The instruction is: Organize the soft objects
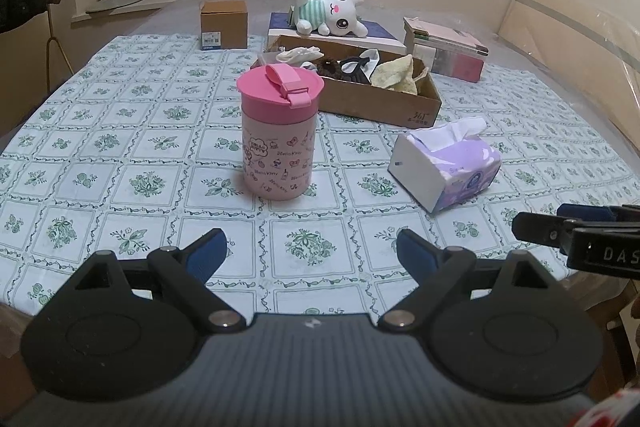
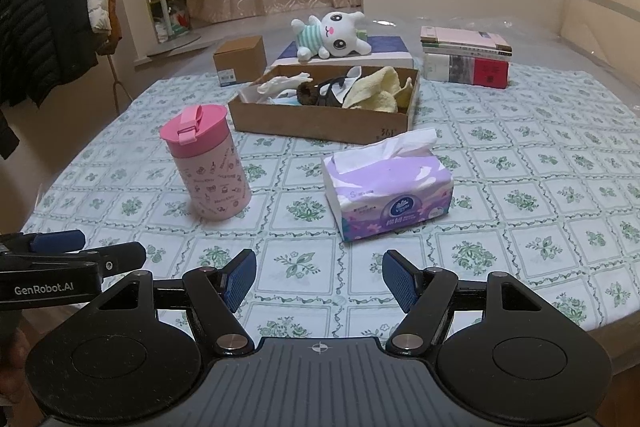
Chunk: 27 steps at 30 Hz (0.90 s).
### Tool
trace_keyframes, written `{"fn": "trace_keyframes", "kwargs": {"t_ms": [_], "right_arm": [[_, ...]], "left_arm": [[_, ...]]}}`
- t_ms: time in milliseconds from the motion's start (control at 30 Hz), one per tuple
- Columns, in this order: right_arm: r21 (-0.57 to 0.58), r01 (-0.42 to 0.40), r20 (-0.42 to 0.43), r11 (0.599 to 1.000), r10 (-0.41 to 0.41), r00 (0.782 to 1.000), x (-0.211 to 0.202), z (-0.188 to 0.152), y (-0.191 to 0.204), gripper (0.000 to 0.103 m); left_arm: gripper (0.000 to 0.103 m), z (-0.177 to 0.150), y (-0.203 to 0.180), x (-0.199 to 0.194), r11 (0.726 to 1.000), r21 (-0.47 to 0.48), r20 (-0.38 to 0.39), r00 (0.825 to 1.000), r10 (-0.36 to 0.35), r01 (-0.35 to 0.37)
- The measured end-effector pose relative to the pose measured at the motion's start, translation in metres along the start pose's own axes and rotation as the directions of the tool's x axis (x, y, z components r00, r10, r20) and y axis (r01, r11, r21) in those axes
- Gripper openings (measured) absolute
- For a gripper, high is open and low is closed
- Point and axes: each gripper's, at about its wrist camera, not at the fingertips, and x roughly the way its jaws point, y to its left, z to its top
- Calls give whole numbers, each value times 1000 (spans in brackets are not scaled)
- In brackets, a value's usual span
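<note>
Both the left tongs [image 1: 312,251] and right tongs [image 2: 319,277] hang released above the table [image 2: 520,155]. The cardboard tray [image 2: 320,125] holds a yellow cloth [image 2: 380,89], pale gloves [image 2: 282,83] and dark items, perhaps socks. The plush bunny [image 2: 334,37] lies on a flat box [image 2: 394,53] behind it.

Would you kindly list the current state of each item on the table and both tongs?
Left tongs: open, empty.
Right tongs: open, empty.
Pink tumbler: upright, lid closed.
Tissue pack: opened, a tissue sticking out.
Shallow cardboard box: open, holding cloths.
Yellow cloth: crumpled in the box.
Plush bunny: lying on a flat box.
Small carton: closed.
Books: stacked, closed.
</note>
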Motion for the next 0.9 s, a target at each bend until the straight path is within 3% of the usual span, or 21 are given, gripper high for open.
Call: {"fn": "trace_keyframes", "kwargs": {"t_ms": [900], "right_arm": [[1, 0, 2, 1000, 0, 1000, -1, 1, -2, 70]], "left_arm": [[91, 2, -4, -3, 1000, 6, 4, 1000, -7, 7]]}}
